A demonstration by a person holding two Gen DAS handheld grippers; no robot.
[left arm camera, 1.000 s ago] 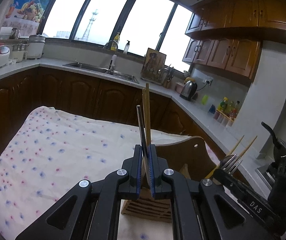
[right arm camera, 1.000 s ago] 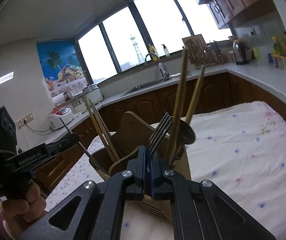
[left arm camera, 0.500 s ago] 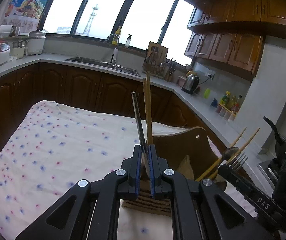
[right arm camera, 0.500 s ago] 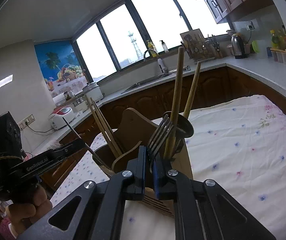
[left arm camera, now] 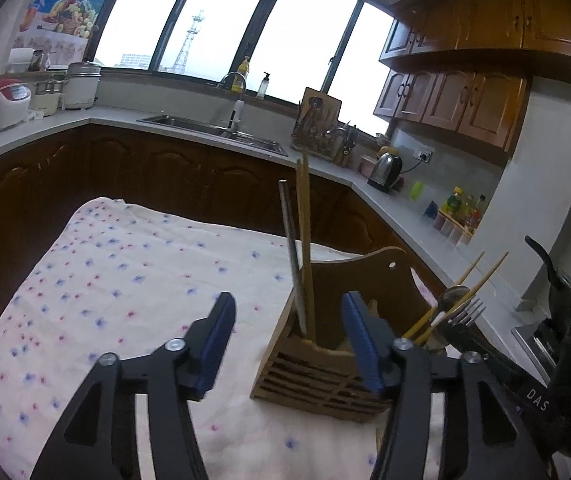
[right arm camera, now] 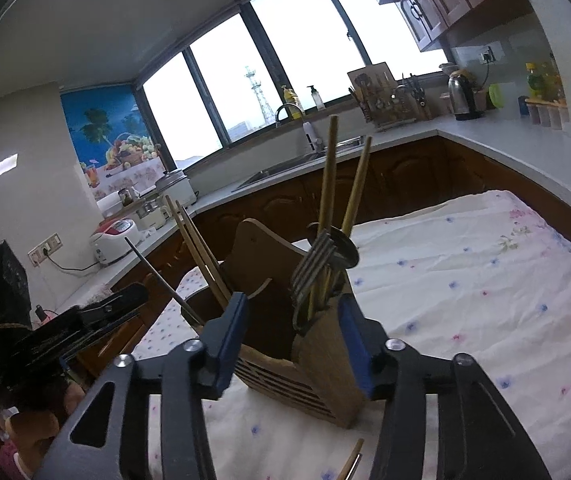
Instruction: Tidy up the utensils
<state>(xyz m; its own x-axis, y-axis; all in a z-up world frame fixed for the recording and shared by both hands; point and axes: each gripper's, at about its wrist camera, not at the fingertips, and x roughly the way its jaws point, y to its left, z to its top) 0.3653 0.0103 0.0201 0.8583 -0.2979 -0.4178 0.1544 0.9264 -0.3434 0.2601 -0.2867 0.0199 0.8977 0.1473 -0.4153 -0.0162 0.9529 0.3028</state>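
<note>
A wooden utensil holder [left arm camera: 325,364] stands on the flowered tablecloth; it also shows in the right wrist view [right arm camera: 325,364]. In its near compartment stand a metal rod and wooden chopsticks [left arm camera: 303,248]. A fork [right arm camera: 313,264], a spoon and more chopsticks [right arm camera: 329,184] stand in its other compartment. My left gripper [left arm camera: 285,340] is open and empty, just in front of the holder. My right gripper [right arm camera: 291,340] is open and empty, its fingers on either side of the holder's corner. The left gripper also shows at the left of the right wrist view [right arm camera: 85,320].
The tablecloth [left arm camera: 125,280] covers the table. A chopstick tip [right arm camera: 351,460] lies at the bottom of the right wrist view. Kitchen counters with a sink [left arm camera: 213,128], a kettle [left arm camera: 385,168] and rice cookers [left arm camera: 1,100] run behind.
Both grippers have opened: the left let go of the rod and chopsticks, the right let go of the fork. These now stand in the holder.
</note>
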